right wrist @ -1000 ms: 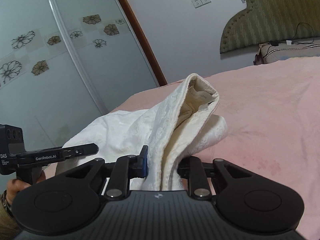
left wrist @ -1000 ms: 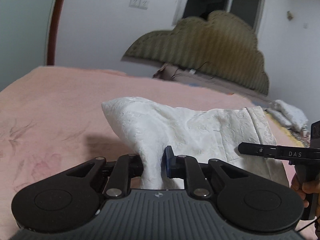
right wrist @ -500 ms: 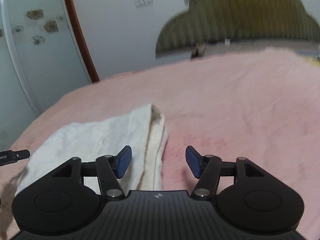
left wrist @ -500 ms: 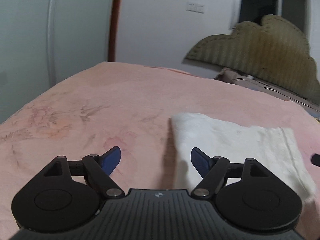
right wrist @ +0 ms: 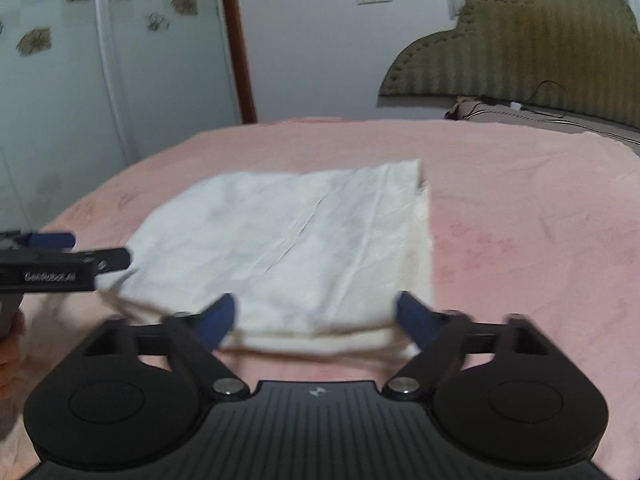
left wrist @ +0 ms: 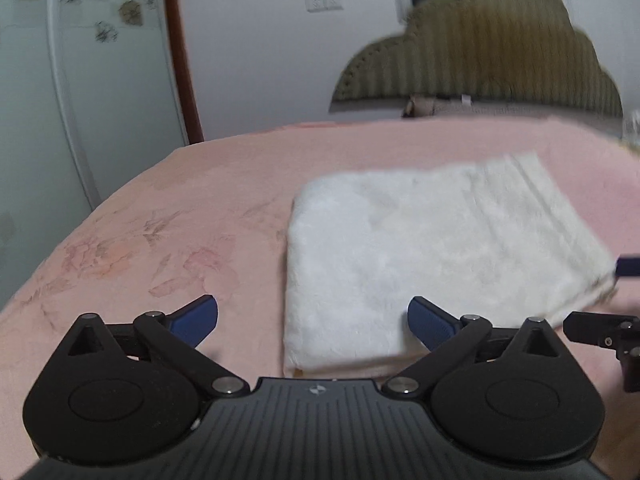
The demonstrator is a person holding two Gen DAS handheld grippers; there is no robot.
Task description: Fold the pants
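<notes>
The white pants (left wrist: 432, 252) lie folded into a flat rectangle on the pink bed cover (left wrist: 200, 208). They also show in the right wrist view (right wrist: 296, 248). My left gripper (left wrist: 312, 320) is open and empty, just in front of the fold's near left corner. My right gripper (right wrist: 316, 320) is open and empty, in front of the fold's near edge. Each gripper shows at the edge of the other's view, the right one (left wrist: 608, 328) and the left one (right wrist: 56, 264).
An olive padded headboard (right wrist: 540, 48) stands at the far end of the bed. A white wardrobe with flower prints (right wrist: 80, 72) and a brown door frame (right wrist: 240, 40) stand beyond the bed's left side. Cables lie near the pillow (right wrist: 532, 114).
Both grippers let go of the pants, opened wide and pulled back. The pants, held up bunched a second ago, now lie flat on the bed.
</notes>
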